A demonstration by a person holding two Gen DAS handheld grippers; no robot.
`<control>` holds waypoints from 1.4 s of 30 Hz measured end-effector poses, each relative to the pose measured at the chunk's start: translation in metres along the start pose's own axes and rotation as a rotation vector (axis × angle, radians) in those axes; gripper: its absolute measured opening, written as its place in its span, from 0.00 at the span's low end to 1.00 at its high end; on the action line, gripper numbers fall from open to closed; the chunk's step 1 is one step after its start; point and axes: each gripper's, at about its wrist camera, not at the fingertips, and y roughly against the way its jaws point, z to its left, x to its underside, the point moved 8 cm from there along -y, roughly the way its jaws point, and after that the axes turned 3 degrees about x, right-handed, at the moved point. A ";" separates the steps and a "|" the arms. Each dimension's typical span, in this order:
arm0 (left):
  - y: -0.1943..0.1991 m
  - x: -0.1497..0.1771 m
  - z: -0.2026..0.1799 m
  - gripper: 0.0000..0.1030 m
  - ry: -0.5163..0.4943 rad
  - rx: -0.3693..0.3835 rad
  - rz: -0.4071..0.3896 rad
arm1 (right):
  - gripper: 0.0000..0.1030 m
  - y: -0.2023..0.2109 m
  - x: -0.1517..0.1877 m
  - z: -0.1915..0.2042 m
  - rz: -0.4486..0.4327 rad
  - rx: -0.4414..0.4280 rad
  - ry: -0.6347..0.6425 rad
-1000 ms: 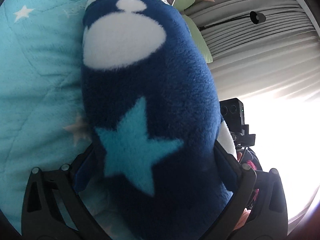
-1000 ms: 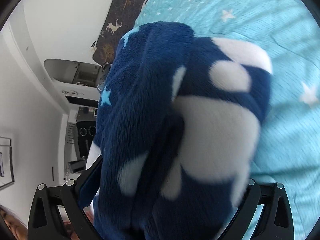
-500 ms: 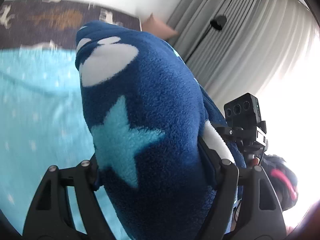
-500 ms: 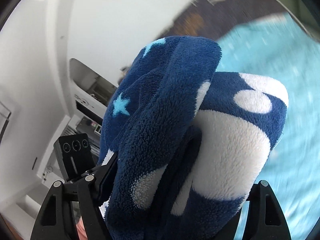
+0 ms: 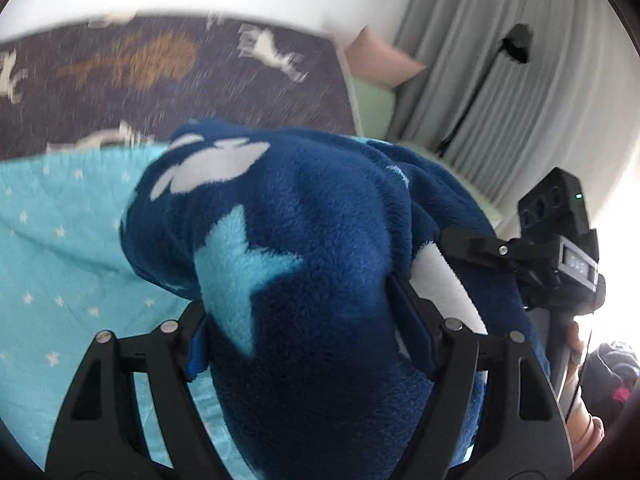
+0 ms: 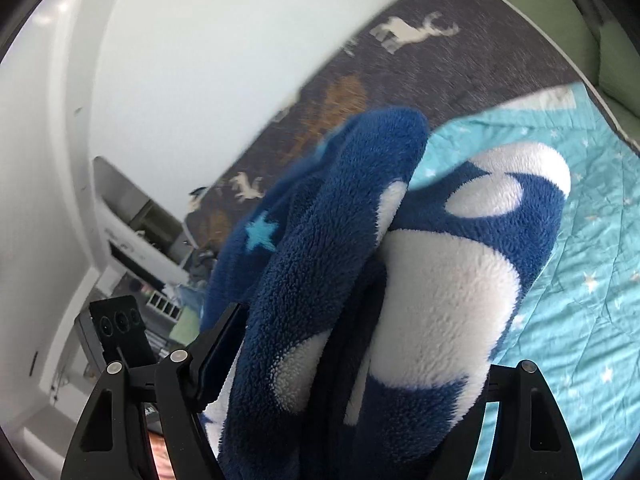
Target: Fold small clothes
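Curtain (image 5: 500,92) beyond fleece (image 5: 320,280) (view-blocking)

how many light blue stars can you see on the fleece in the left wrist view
1: a big light blue star on the navy fleece, near the left jaw. Folds may hide others.

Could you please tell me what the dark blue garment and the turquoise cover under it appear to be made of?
Blue garment: likely plush fleece; its surface is fuzzy with a deep, matte pile and star and white blob patterns. Turquoise cover: probably quilted woven cotton or polyester; it looks smooth and flat, with stitched seam lines and small printed stars.
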 end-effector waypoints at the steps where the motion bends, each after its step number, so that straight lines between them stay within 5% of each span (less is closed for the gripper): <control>1: -0.016 0.007 0.012 0.75 0.020 -0.010 0.020 | 0.76 -0.013 0.001 -0.012 0.011 0.021 -0.010; 4: -0.068 0.029 0.053 0.75 0.053 -0.108 0.063 | 0.76 -0.061 0.012 -0.061 0.059 0.094 -0.062; 8: -0.085 0.051 0.080 0.80 0.063 -0.136 0.039 | 0.76 -0.123 0.044 -0.117 0.144 0.188 -0.112; 12: -0.086 0.060 0.082 0.90 -0.003 -0.166 0.024 | 0.83 -0.131 0.053 -0.133 0.123 0.109 -0.164; 16: -0.095 0.069 0.092 0.92 0.100 -0.120 0.051 | 0.92 -0.132 0.056 -0.138 0.147 0.179 -0.157; 23: -0.039 0.070 0.079 0.91 0.115 -0.131 0.046 | 0.92 -0.049 0.053 -0.116 0.072 0.290 -0.180; 28: 0.042 0.071 0.046 0.90 0.025 -0.120 -0.049 | 0.92 0.032 0.061 -0.075 0.002 0.235 -0.140; 34: 0.119 0.114 -0.028 0.92 -0.100 -0.092 -0.116 | 0.92 0.097 0.133 0.011 -0.056 0.328 0.128; 42: 0.185 0.196 -0.087 0.97 -0.113 -0.164 -0.165 | 0.93 0.142 0.253 0.063 -0.154 0.440 0.238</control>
